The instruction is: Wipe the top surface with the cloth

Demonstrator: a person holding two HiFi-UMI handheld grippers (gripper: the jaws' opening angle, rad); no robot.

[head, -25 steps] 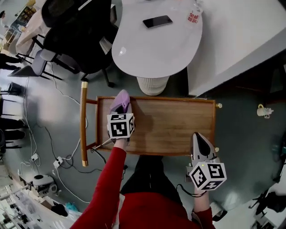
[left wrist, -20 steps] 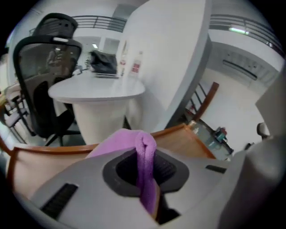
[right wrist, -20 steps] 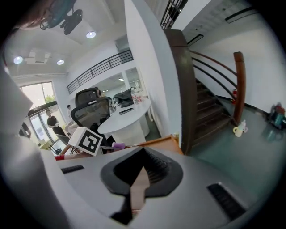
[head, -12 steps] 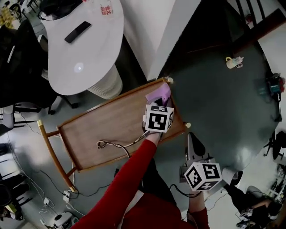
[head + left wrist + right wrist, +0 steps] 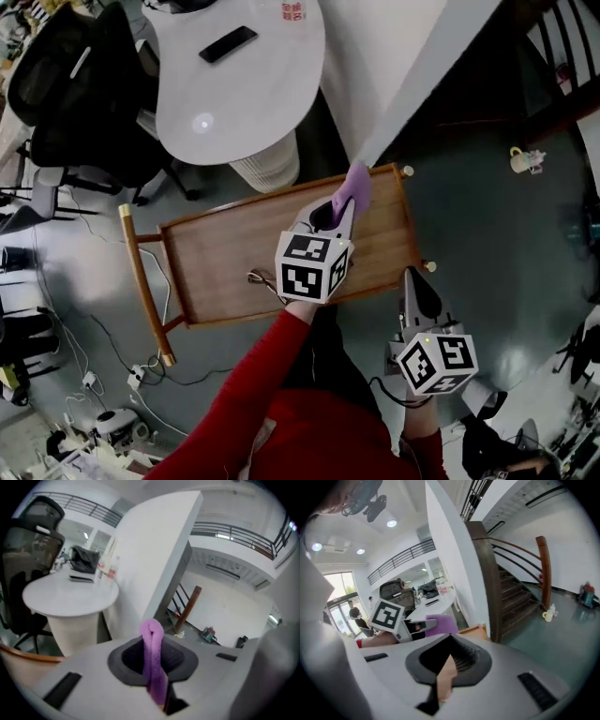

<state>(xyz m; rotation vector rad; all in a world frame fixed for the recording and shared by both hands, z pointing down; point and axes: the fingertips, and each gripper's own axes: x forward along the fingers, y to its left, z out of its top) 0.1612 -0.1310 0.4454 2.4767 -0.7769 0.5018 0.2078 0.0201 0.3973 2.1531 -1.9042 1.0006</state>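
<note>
The wooden cart top [image 5: 234,253] lies in the middle of the head view. My left gripper [image 5: 339,208] reaches over its far right part, shut on a purple cloth [image 5: 354,190] that hangs at the top's back edge near the right corner. In the left gripper view the cloth [image 5: 152,644] stands folded between the jaws of the left gripper [image 5: 154,667]. My right gripper [image 5: 413,281] hovers off the cart beside its front right corner, jaws together and empty. The right gripper view shows the right gripper [image 5: 443,677], the cloth [image 5: 440,624] and the cart's edge [image 5: 471,631].
A white round table [image 5: 244,84] with a black phone [image 5: 228,43] stands behind the cart on a ribbed pedestal [image 5: 267,171]. A white wall panel [image 5: 394,75] rises at the back right. The cart's handle [image 5: 141,281] is at the left. Cables [image 5: 103,347] trail on the floor.
My left gripper has carried the cloth from the left end of the cart top across to its right end. The right gripper has stayed by the front right corner. The head view has swung.
</note>
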